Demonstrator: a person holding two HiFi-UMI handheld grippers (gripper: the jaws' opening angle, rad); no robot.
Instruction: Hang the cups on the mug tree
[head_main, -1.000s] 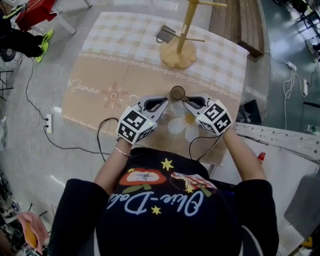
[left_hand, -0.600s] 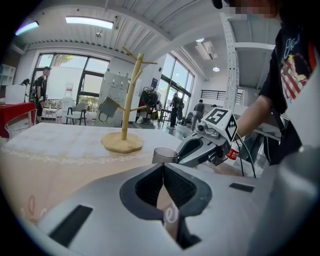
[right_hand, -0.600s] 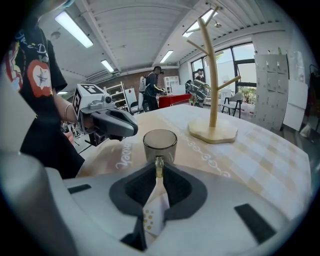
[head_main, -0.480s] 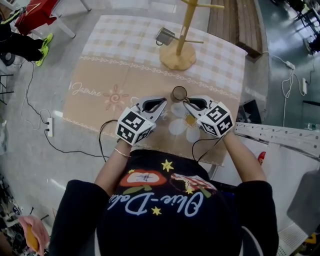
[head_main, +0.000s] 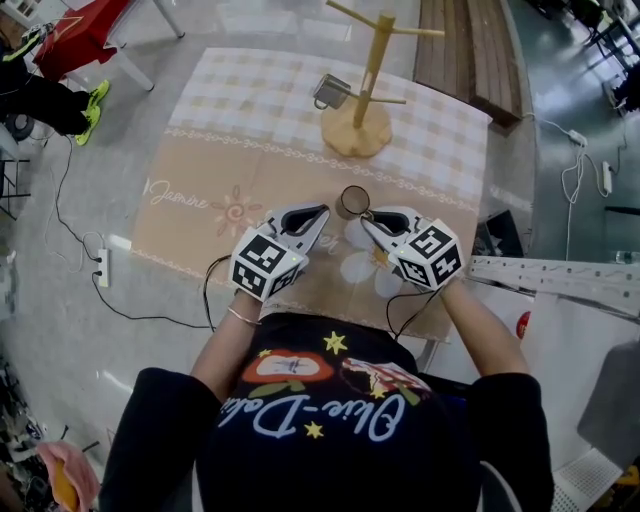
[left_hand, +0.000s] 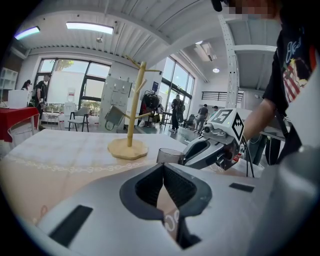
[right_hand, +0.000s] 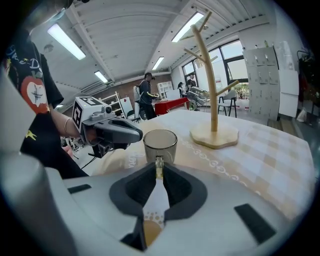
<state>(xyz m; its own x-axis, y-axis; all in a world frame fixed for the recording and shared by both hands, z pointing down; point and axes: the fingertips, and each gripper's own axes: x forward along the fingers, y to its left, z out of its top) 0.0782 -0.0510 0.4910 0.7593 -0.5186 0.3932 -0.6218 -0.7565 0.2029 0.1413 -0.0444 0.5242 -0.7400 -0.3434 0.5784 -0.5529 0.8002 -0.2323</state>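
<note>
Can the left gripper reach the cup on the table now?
Probably yes: the left gripper is right beside the cup, with nothing between them. But its jaws are closed, and the right gripper grips the cup's handle.

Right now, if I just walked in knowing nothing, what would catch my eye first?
The smoky glass cup near the middle of the beige patterned tablecloth, its handle pinched in the jaws of the right gripper, with the left gripper shut and empty beside it. Behind stands a pale wooden mug tree, a greyish cup already hanging on its left branch.
</note>
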